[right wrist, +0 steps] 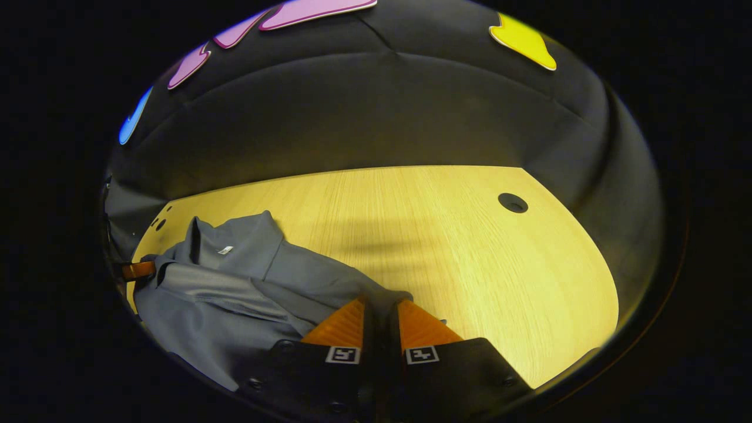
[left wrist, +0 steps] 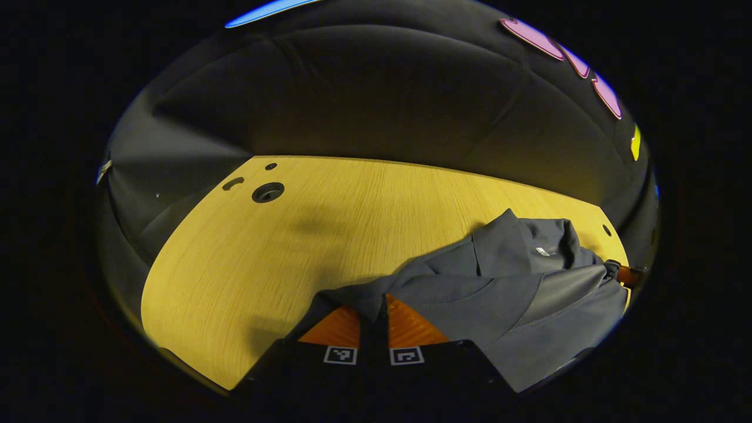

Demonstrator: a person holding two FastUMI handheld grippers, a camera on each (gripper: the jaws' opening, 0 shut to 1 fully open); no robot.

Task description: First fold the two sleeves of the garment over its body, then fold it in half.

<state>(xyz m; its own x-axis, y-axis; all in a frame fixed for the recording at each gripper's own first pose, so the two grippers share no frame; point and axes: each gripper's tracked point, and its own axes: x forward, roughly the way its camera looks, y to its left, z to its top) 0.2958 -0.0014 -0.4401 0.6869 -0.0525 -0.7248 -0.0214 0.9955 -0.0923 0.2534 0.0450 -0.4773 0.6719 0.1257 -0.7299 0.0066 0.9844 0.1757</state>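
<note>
Left gripper (left wrist: 373, 305) at bottom centre, fingers nearly together, pinching a fold of the grey garment (left wrist: 499, 288) between them. Garment bunched on the near right part of the wooden table (left wrist: 329, 235), collar with a small white tag (left wrist: 541, 251) at its far side. Other gripper (left wrist: 625, 274) at far right edge, touching the garment's right end; its jaw state unclear. Round hole (left wrist: 268, 192) and smaller holes in the table's far left corner. Bare wood to the left.
</note>
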